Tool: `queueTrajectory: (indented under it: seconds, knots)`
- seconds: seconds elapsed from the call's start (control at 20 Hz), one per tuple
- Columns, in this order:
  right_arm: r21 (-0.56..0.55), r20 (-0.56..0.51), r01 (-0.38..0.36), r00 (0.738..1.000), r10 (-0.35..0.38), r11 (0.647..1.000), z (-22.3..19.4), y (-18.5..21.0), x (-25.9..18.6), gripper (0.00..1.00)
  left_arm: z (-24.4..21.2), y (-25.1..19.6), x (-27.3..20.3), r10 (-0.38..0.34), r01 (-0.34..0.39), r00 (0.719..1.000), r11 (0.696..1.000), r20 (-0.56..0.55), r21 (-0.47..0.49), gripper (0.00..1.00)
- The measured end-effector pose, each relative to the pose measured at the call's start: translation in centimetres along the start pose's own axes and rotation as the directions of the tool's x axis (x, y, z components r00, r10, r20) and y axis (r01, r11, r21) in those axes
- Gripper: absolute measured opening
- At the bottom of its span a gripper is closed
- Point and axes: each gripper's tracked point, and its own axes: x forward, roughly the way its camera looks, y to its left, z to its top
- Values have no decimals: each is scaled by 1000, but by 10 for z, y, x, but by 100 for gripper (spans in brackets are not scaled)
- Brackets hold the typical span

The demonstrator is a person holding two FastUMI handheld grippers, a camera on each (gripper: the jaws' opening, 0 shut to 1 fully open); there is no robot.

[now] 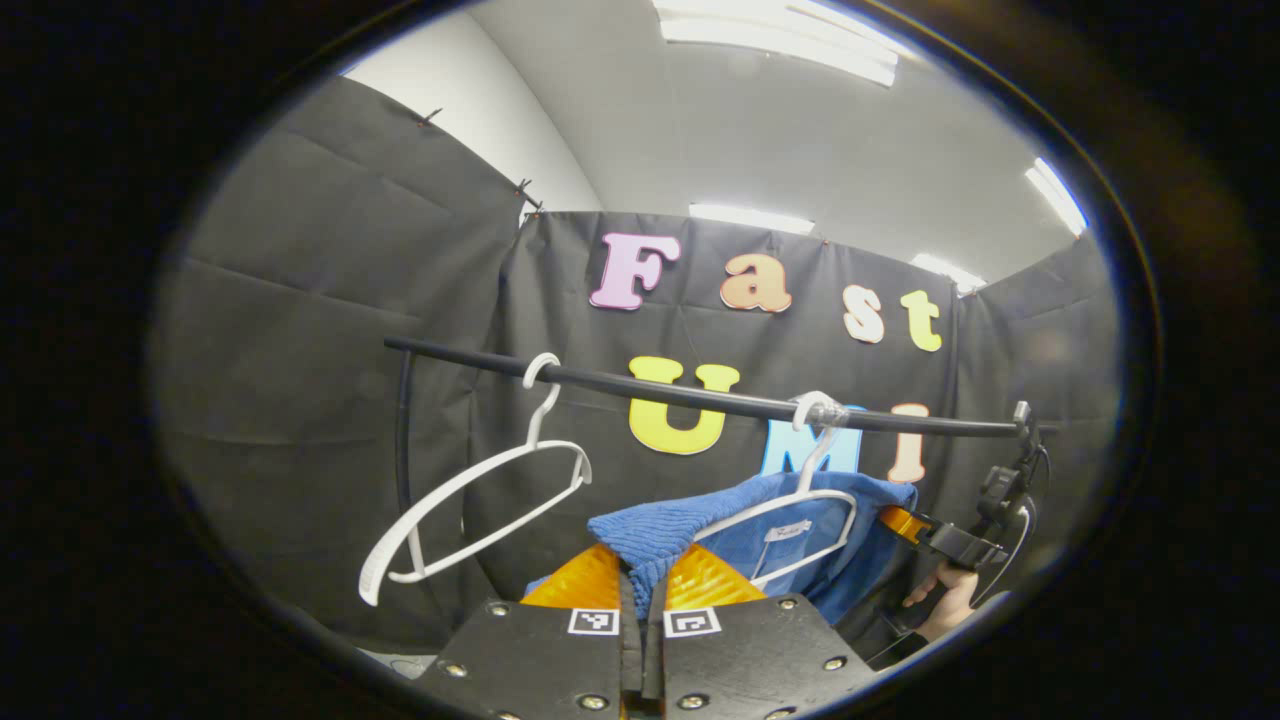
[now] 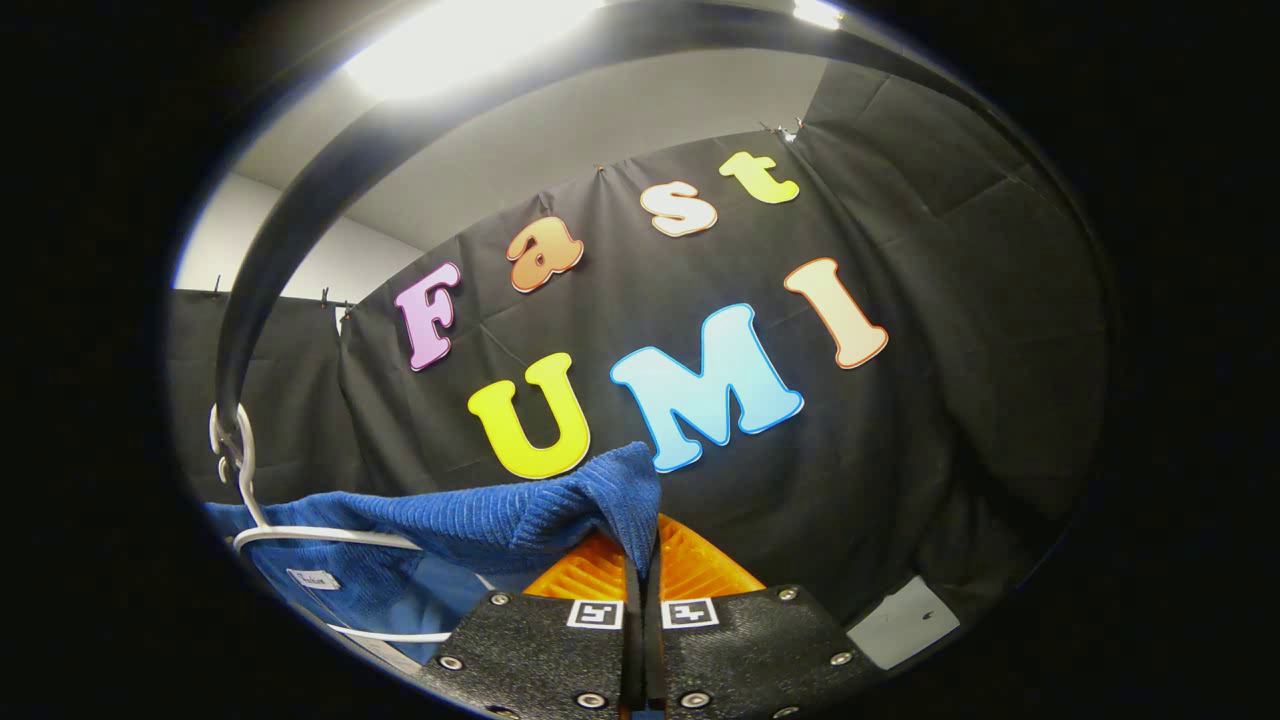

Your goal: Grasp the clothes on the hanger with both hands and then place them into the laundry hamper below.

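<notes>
Fingers of both grippers were pinched together on the blue ribbed knit garment [image 1: 790,540], one per shoulder, which fits a two-handed lift off the hanger. In the left gripper view the left gripper [image 1: 642,590] had its jaws closed on a bunched fold of that blue fabric at the near shoulder, cloth squeezed up between the fingers. In the right gripper view the right gripper [image 2: 640,585] was clamped the same way on the opposite shoulder edge, fabric peaking just above the fingertips.

The garment hung on a white plastic hanger [image 1: 800,520], hooked over the black horizontal rail [image 1: 700,395]; collar and a small white label sat inside the hanger loop. Holding both shoulders likely kept the cloth spread so it could slide off the hanger arms rather than snag.

A second white plastic hanger, bare [image 1: 470,500], hung tilted farther along the rail, well apart from the garment.

At the far end of the rail the left gripper view caught a hand [image 1: 945,590] holding the other gripper's handle, just beside the garment's far shoulder.

Judgement: grasp done, removal not yet done; garment was on the hanger, up at rail height. Hamper's position could not be told.
</notes>
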Motion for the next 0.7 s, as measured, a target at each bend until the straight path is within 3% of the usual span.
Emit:
queueTrajectory:
  seconds: [0.1,0.25,0.4,0.7]
  knots:
    - [-16,15,-4,1000,4,1000,2,-2,5,0,2,6,-1,-14,14,1000,999,-10,30,0]
    - [-33,54,-17,998,18,999,10,2,7,0,11,15,-2,-34,36,999,987,-15,158,2]
    - [-36,81,-16,997,19,999,11,4,13,0,15,19,4,-68,69,998,976,-15,207,3]
    - [-27,108,-32,994,35,999,13,9,14,0,18,32,13,-118,143,989,919,-92,368,3]
